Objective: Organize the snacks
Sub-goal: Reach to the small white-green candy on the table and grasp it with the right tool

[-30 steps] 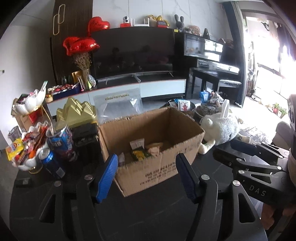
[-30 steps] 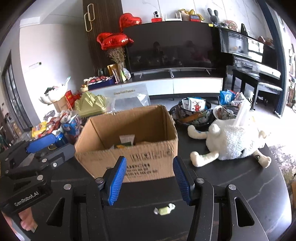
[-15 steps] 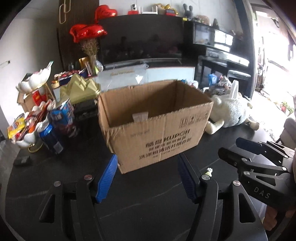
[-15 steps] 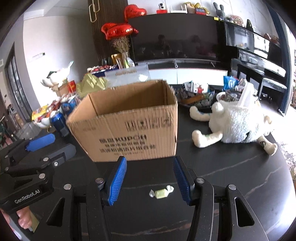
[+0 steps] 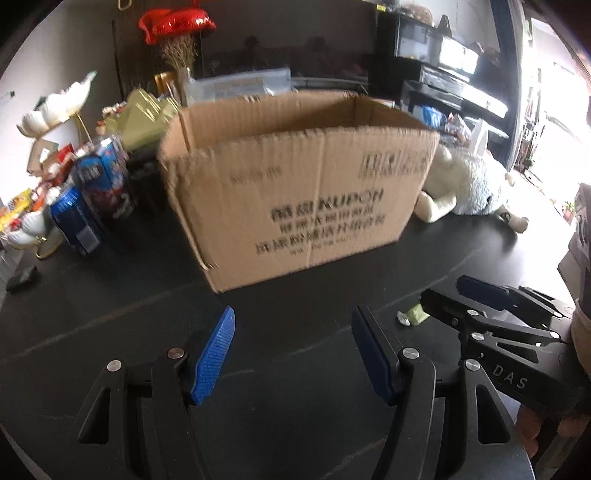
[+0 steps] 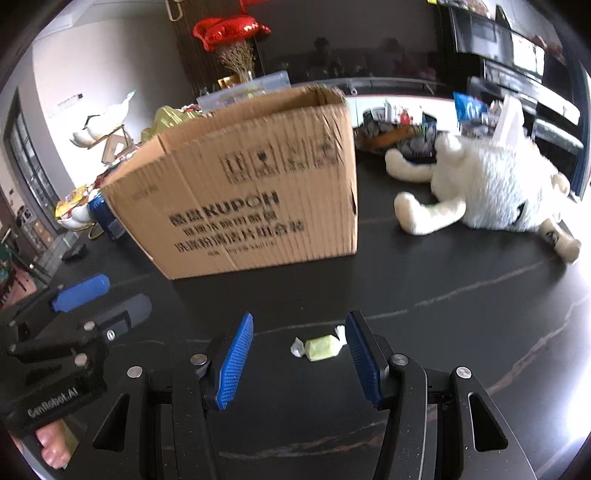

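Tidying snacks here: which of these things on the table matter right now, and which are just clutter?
Job:
- wrapped candy, lying between the open pads of the right gripper
- cardboard box, open top
- left gripper, open, empty

Lying about:
- plush toy
- blue drink cans
- red foil balloon

Dark table (image 6: 461, 295) with pale veins fills the near ground. Far centre: large black TV (image 5: 288, 48) on a low white cabinet (image 6: 399, 99). Dark wood panel (image 6: 192, 48) to its left, with a red heart balloon (image 6: 229, 27) above dried flowers (image 6: 238, 59). Black piano (image 5: 443, 70) far right. White wall (image 6: 92, 70) on the left, dark-framed window (image 6: 26, 173) at far left. Strong daylight blows out the right edge (image 5: 561, 122).
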`<state>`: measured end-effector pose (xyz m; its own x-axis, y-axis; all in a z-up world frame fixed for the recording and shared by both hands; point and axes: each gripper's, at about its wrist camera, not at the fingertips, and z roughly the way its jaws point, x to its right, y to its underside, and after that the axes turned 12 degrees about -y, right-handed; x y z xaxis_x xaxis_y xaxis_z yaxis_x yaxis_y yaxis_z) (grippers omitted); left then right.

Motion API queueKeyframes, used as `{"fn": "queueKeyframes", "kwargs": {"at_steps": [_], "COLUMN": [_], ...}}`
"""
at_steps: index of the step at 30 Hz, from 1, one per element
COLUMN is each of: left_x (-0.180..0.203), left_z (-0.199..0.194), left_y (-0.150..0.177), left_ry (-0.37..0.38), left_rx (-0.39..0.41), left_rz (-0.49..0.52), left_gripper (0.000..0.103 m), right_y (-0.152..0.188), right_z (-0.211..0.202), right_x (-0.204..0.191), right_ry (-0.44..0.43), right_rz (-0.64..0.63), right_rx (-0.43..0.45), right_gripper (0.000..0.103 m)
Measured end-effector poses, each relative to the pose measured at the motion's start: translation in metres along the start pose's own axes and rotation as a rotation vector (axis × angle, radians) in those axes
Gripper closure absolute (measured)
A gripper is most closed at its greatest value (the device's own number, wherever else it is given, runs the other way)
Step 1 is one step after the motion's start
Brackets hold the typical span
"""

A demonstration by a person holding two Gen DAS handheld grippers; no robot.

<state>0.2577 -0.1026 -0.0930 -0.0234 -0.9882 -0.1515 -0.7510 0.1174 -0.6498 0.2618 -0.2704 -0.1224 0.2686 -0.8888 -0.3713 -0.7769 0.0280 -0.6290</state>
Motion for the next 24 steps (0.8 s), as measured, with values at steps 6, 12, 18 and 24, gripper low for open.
{"fn": "queueKeyframes", "kwargs": {"at_steps": [6,12,18,24], "left_x": [0.009,0.010,0.011,0.010], "left_z": [0.017,0.033,0.041,0.043], "left_y": [0.007,0.012,0.015,0.016], "left_ry": [0.012,0.016,0.024,0.022], "left_rx": [-0.042,-0.080,-0.096,-0.101], "left_rz": [0.005,-0.008,-0.006,-0.008], "left_gripper": [0.038,0.038,0.038,0.038], "right_y": [0.007,0.013,0.015,0.016], "right_z": [0.015,0.030,0.037,0.042], "right_x": [0.009,0.011,0.011,0.009], "right_ry": [0.010,0.024,0.033,0.064], "right_rz": [0.009,0.000,-0.010,-0.033], "right_rx": [-0.046,-0.092,-0.108,-0.117], "right_gripper": [0.050,0.050,0.056,0.063]}}
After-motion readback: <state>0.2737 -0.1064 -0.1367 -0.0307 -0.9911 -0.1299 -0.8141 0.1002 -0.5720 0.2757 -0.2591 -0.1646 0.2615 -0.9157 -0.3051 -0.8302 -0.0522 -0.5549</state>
